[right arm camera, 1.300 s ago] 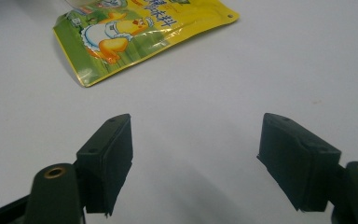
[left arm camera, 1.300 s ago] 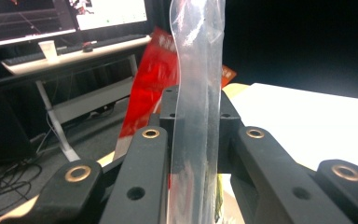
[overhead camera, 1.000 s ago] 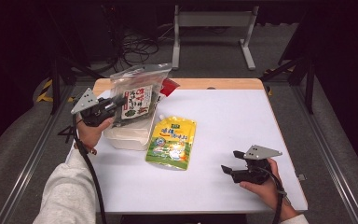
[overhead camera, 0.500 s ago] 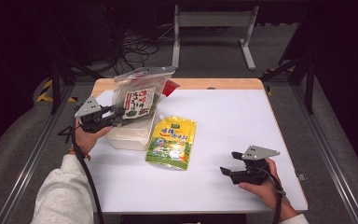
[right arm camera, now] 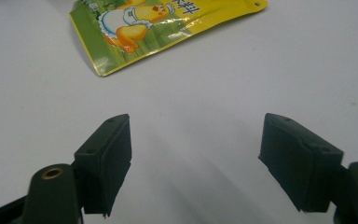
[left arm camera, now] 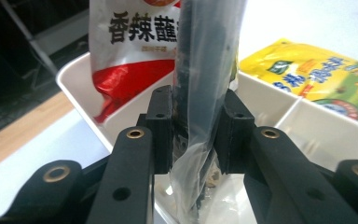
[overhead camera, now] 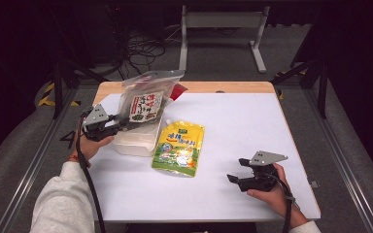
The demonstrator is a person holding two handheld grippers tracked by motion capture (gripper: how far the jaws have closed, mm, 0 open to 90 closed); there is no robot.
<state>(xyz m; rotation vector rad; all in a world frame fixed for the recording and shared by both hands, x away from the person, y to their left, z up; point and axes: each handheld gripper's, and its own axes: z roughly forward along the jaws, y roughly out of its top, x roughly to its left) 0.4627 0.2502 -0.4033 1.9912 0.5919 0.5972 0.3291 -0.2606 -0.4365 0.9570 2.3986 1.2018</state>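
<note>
Resting near the tabletop's (overhead camera: 272,121) front edge at about five o'clock, the right hand-held gripper (overhead camera: 243,178) has its jaws spread wide on nothing — the yellow pouch (overhead camera: 178,147) lies toward its ten o'clock. Farther off at nine o'clock, the left hand-held gripper (left arm camera: 189,135) is clamped on the clear seaweed bag's (overhead camera: 143,103) lower edge. That bag stands long axis upright over the white tray (overhead camera: 132,143) — the left hand is nearer, so lowering it looks like the next move.
</note>
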